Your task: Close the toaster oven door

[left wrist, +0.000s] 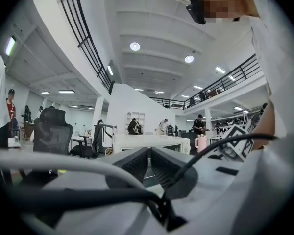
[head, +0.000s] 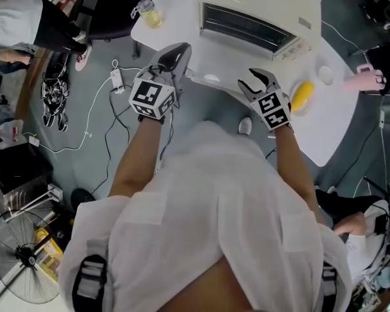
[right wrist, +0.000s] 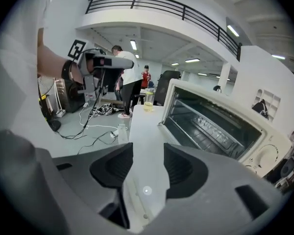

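A cream toaster oven (head: pixel 260 12) stands on the white table (head: pixel 331 122) with its front open and the wire rack showing. In the right gripper view the oven (right wrist: pixel 220 126) lies to the right with its dark cavity exposed. My right gripper (head: pixel 259 80) hovers at the table's near edge, in front of the oven's right half. Its jaws (right wrist: pixel 148 165) stand open, with a white flat panel (right wrist: pixel 147 146) showing in the gap; I cannot tell whether this is the lowered door or the tabletop. My left gripper (head: pixel 175 54) is left of the oven, jaws (left wrist: pixel 148 165) together and empty.
A cup of yellow liquid (head: pixel 148 13) sits at the table's far left corner. A yellow object (head: pixel 303 96) and a pink mug (head: pixel 364 78) lie to the right. Cables (head: pixel 97 109) and a fan (head: pixel 19 252) are on the floor at left. People stand around.
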Available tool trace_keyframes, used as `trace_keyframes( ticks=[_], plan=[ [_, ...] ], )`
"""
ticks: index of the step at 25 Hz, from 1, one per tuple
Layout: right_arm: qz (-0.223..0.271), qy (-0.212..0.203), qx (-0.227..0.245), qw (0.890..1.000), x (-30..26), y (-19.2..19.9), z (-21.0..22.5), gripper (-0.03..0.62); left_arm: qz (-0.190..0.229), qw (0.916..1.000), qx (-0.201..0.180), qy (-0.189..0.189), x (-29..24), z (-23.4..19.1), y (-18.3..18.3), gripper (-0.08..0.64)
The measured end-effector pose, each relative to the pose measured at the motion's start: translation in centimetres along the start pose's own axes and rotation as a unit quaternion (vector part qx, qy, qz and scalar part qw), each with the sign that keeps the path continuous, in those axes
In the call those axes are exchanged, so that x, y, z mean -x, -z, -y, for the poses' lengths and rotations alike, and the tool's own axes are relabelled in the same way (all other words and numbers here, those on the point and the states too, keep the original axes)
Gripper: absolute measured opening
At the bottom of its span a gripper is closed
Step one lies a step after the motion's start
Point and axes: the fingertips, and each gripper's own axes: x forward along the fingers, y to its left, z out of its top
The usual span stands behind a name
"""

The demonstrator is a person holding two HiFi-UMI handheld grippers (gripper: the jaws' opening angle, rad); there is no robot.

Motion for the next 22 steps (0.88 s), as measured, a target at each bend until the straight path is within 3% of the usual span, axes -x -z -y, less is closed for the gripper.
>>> trace_keyframes(
  ticks=[8, 22],
  plan=[
    [-0.089, -0.049, 0.107, 0.989, -2.3, 3.8, -3.2, 0.204, -0.008, 0.9998, 0.010, -0.016, 1.2, 0.0, 0.8, 0.021],
    [-0.170, -0.085, 0.186, 0.964, -5.7, 7.4, -5.3, 0.155, -0.003, 0.9994, 0.016, -0.032, 2.4, -1.1, 0.5, 0.021]
  ],
)
